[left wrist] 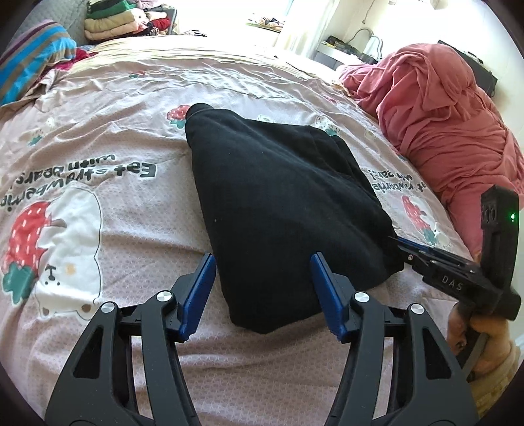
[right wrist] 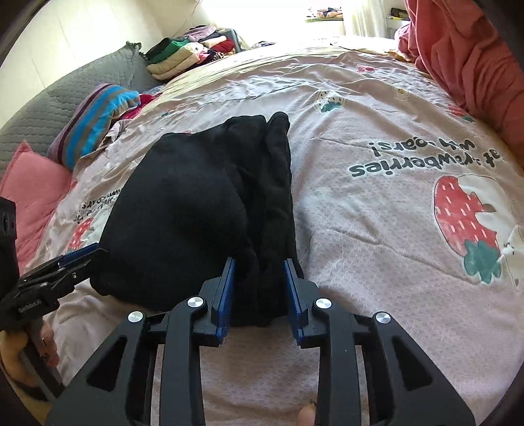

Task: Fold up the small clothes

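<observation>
A black garment [left wrist: 278, 196] [right wrist: 183, 213] lies folded on the pink strawberry-print bedspread [left wrist: 131, 229] [right wrist: 376, 229]. In the left wrist view my left gripper [left wrist: 263, 259] straddles the garment's near corner. Its blue pads stand apart at either side and the cloth lies flat, not squeezed. In the right wrist view my right gripper [right wrist: 260, 265] has its pads pressed on a bunched fold at the garment's near right edge. The left wrist view shows the right gripper [left wrist: 398, 242] biting the garment's right corner. The left gripper [right wrist: 98, 250] reaches the garment's left edge in the right wrist view.
A heap of red-pink fabric [left wrist: 442, 114] [right wrist: 475, 59] fills the bed's right side. Folded clothes [left wrist: 111, 23] [right wrist: 183, 55] are stacked at the far end beside a striped cloth [left wrist: 36, 59] [right wrist: 98, 114]. A grey pillow [right wrist: 65, 98] and a pink pillow [right wrist: 29, 196] lie left.
</observation>
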Action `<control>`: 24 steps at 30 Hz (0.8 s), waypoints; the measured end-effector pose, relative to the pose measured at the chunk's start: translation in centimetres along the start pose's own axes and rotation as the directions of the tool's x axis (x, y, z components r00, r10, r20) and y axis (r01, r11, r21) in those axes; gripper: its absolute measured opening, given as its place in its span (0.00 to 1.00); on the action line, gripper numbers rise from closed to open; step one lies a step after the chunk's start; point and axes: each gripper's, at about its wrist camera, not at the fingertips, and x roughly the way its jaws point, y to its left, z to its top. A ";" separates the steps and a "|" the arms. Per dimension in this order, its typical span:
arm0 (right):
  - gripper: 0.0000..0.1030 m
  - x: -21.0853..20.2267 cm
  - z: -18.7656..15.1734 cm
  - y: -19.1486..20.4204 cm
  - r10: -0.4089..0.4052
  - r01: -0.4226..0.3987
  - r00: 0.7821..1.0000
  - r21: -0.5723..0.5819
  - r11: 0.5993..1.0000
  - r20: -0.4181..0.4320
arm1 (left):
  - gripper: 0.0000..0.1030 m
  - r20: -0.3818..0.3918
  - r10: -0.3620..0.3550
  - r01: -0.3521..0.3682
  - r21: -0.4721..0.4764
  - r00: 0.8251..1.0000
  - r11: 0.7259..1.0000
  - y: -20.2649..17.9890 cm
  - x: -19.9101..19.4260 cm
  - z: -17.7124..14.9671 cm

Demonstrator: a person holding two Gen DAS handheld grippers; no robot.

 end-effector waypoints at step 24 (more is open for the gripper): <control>0.96 -11.7 -7.6 6.2 -0.178 0.223 0.926 -0.102 0.970 0.334 | 0.91 0.140 0.032 -0.040 0.054 0.990 0.998 -0.9 -9.7 -4.0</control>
